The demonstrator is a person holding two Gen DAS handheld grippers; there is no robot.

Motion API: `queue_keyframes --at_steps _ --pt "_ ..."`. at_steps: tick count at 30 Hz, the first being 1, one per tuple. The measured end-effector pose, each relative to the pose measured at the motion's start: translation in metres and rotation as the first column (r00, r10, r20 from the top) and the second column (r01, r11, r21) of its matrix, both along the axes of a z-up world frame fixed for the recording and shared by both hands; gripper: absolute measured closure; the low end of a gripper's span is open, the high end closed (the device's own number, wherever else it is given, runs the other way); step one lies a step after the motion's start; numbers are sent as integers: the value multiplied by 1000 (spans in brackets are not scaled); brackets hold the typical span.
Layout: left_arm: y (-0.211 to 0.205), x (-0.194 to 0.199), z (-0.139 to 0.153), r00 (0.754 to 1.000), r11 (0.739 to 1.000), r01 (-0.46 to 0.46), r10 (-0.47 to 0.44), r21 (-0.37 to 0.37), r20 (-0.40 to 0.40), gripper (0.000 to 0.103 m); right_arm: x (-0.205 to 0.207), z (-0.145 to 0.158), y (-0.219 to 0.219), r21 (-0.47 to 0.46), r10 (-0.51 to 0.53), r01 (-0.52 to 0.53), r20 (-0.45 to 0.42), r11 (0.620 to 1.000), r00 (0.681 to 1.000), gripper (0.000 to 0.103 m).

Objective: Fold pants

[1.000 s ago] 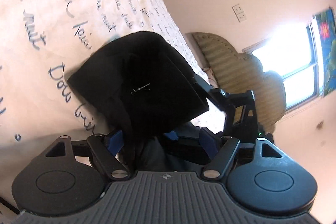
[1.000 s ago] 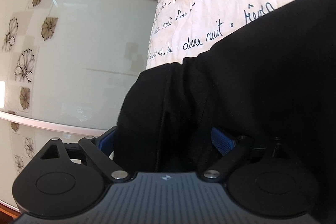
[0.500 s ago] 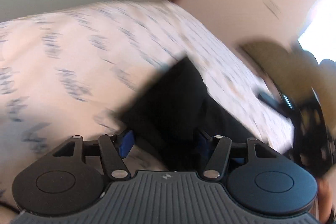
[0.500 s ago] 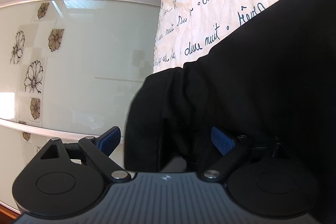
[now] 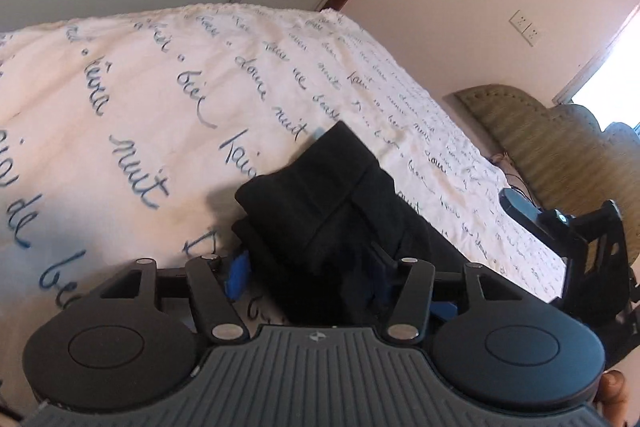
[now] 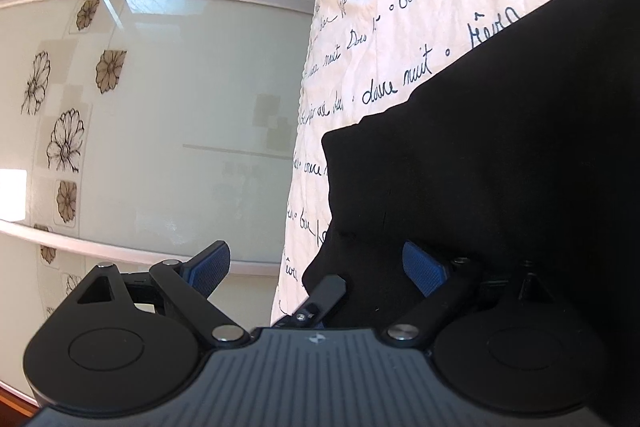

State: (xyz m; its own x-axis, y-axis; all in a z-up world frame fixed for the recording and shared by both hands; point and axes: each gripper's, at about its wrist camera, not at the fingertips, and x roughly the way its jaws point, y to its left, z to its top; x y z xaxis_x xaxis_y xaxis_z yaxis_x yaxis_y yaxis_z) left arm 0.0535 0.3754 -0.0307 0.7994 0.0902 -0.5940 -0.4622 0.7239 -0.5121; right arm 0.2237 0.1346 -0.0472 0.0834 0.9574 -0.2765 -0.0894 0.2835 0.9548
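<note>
Left tongs (image 5: 308,277) reach over a bed, jaws half spread and closing, with a thick fold of black pants (image 5: 324,211) between the blue pads (image 5: 238,273). The left pad stands just clear of the cloth; the right pad is hidden behind it, so whether it presses cannot be told. The pants lie folded in layers on the bed's cream bedspread (image 5: 132,107), which is covered in dark blue handwritten script. Words that can be read near the pants include "nuit", "douce" and "de".

Right tongs (image 6: 316,269) sit at the bedspread's edge with jaws spread wide. Black pants cloth (image 6: 500,155) drapes over the right pad (image 6: 424,269), while the left pad (image 6: 210,267) hangs free, beyond the bedspread's edge. Here the script beside the pants reads "douce nuit". Beyond the bedspread stands a glossy wardrobe door (image 6: 160,115) printed with flowers.
</note>
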Motion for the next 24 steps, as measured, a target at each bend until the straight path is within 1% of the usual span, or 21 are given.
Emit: queue_keyframes --at_steps 1,3,4,5,6,7,9,10,11,14,15,17,18,19,20,21,22,23,24 --pt "-4 1 1 1000 999 -12 12 53 -6 65 0 0 -1 4 -5 5 -2 1000 1000 9" --pt "-12 1 4 1000 991 -7 8 135 -7 77 -1 1 -4 7 -5 5 -2 1000 1000 9" --pt "-20 1 8 1000 980 8 -6 198 -8 79 -2 2 -5 10 -4 4 -1 1000 1000 9" --pt "-32 2 13 999 957 32 -28 289 -19 80 -2 3 -7 15 -3 3 2 1000 1000 9" --pt "-48 4 18 998 911 64 -57 407 -29 83 -1 4 -9 17 -5 5 5 1000 1000 9" --pt "-64 4 21 996 851 94 -87 516 -37 84 -1 5 -10 16 -9 9 5 1000 1000 9" --pt "-93 4 24 989 731 143 -136 667 -63 85 0 8 -15 16 -8 8 18 1000 1000 9" --pt "-105 4 24 984 680 166 -157 714 -79 85 0 10 -17 7 -4 4 32 1000 999 9" --pt "-116 3 24 979 632 189 -180 752 -95 86 0 12 -19 -9 -1 1 49 1000 999 9" --pt "-147 -5 23 957 522 245 -263 817 -119 86 -2 22 -25 -59 25 -18 114 998 993 9" --pt "-159 -10 20 945 473 265 -301 840 -128 87 -3 25 -26 -69 34 -25 132 997 991 9" --pt "-185 -20 9 913 340 302 -373 891 -167 87 -7 28 -26 -95 71 -57 157 994 985 9" --pt "-196 -24 1 897 283 322 -397 903 -196 86 -8 29 -25 -123 91 -71 172 990 981 9" --pt "-205 -25 -6 883 239 340 -414 910 -221 86 -10 30 -24 -155 108 -79 189 985 976 9" --pt "-210 -27 -12 874 212 352 -423 912 -239 86 -12 30 -23 -188 121 -83 201 979 972 9" --pt "-214 -27 -17 869 195 358 -426 913 -250 86 -13 29 -22 -224 132 -85 204 971 970 9" --pt "-216 -28 -18 868 191 361 -427 913 -254 86 -14 26 -22 -262 135 -78 205 962 969 9" --pt "-217 -28 -18 867 196 363 -431 911 -252 86 -15 24 -23 -284 125 -60 215 957 969 10" --pt "-216 -27 -18 864 200 366 -435 909 -253 86 -17 22 -25 -280 114 -47 228 959 967 11"
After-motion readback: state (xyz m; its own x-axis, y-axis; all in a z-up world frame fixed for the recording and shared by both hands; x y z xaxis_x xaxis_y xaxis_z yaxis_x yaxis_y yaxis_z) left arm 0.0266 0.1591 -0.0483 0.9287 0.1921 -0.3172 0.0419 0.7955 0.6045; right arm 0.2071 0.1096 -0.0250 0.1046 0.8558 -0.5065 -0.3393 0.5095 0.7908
